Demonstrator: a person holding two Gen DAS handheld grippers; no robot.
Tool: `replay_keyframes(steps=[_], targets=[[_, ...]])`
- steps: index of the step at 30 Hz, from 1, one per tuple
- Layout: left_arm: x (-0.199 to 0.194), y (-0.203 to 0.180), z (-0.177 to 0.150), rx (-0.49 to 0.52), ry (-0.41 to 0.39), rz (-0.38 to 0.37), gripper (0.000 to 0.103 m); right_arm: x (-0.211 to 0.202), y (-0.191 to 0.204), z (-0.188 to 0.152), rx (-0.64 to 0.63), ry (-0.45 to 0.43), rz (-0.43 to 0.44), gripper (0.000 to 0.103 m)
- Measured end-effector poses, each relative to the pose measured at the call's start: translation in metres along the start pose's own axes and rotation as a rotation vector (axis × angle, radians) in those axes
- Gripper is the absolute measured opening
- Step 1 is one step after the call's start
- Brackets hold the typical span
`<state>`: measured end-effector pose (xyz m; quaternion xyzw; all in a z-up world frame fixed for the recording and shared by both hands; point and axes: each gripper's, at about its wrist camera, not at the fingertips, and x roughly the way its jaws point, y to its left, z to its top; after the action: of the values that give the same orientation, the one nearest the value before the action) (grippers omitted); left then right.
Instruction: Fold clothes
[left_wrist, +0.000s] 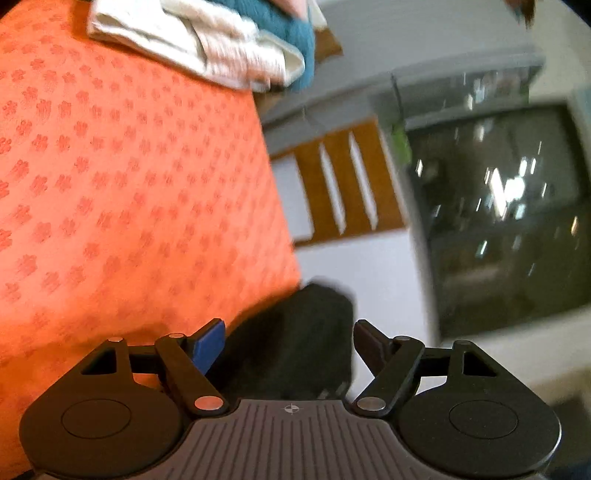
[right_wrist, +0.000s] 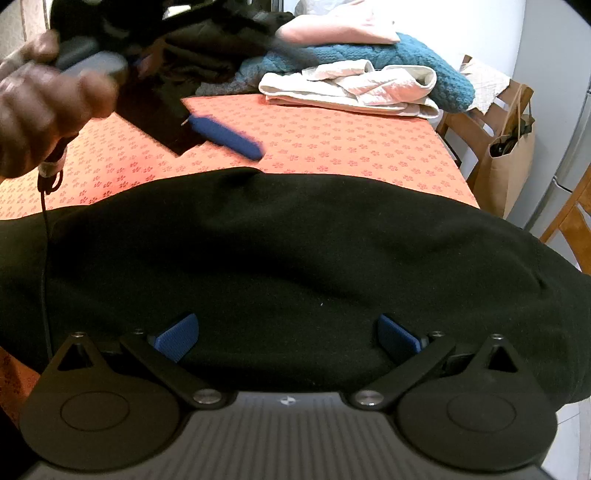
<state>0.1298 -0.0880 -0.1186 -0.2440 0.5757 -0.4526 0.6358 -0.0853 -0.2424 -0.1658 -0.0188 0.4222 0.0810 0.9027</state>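
Observation:
A black garment (right_wrist: 295, 258) lies spread across the near part of the orange flowered tablecloth (right_wrist: 332, 144). My right gripper (right_wrist: 288, 338) is open just above it, blue pads apart, holding nothing. My left gripper (left_wrist: 288, 341) is open in its own blurred, tilted view, with a piece of the black garment (left_wrist: 295, 332) behind its fingers. In the right wrist view the left gripper's blue finger (right_wrist: 225, 134) hovers above the table at upper left, held by a hand (right_wrist: 44, 99).
A pile of clothes stands at the table's far edge: a folded white piece (right_wrist: 354, 90), a teal knit (right_wrist: 417, 59), a pink piece (right_wrist: 340, 29) and dark clothes (right_wrist: 199, 48). A paper bag (right_wrist: 506, 158) and wooden chairs (right_wrist: 569, 218) stand right of the table.

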Motion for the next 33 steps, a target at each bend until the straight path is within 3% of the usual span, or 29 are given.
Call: replay_keyframes(steps=[6,10,13,15,16,17,18,21,23,27,31,33], targets=[[-0.015,-0.003,-0.02,0.137,0.081,0.068,0.079,-0.002,0.0,0.014,-0.005,0.062,0.003,0.1],[-0.019,-0.011,-0.037,0.289,0.108,0.184,0.078,-0.019,-0.002,0.033,-0.036,0.072,0.02,0.095],[-0.015,-0.017,-0.046,0.356,0.096,0.217,0.072,-0.032,-0.012,0.054,-0.02,0.081,0.037,0.081],[-0.012,-0.021,-0.051,0.386,0.074,0.231,0.047,-0.039,-0.02,0.07,-0.001,0.089,0.045,0.064],[-0.01,-0.023,-0.054,0.405,0.074,0.233,0.037,-0.041,-0.026,0.079,0.026,0.094,0.053,0.06],[-0.007,-0.026,-0.057,0.424,0.083,0.23,0.018,-0.043,-0.031,0.089,0.055,0.098,0.063,0.053],[-0.006,-0.027,-0.062,0.435,0.093,0.226,0.014,-0.045,-0.037,0.099,0.085,0.103,0.072,0.045],[-0.007,-0.029,-0.073,0.423,0.087,0.215,0.014,-0.036,-0.044,0.127,0.174,0.145,0.141,0.031],[-0.008,-0.03,-0.08,0.415,0.081,0.208,0.014,-0.023,-0.041,0.14,0.196,0.186,0.197,0.031],[-0.007,-0.033,-0.089,0.441,0.074,0.219,0.014,0.013,-0.018,0.145,0.085,0.322,0.199,0.031],[-0.005,-0.034,-0.092,0.454,0.07,0.221,0.014,0.034,-0.006,0.13,0.008,0.453,0.186,0.031],[-0.004,-0.033,-0.093,0.453,0.072,0.216,0.017,0.037,-0.006,0.123,-0.008,0.478,0.188,0.013]])
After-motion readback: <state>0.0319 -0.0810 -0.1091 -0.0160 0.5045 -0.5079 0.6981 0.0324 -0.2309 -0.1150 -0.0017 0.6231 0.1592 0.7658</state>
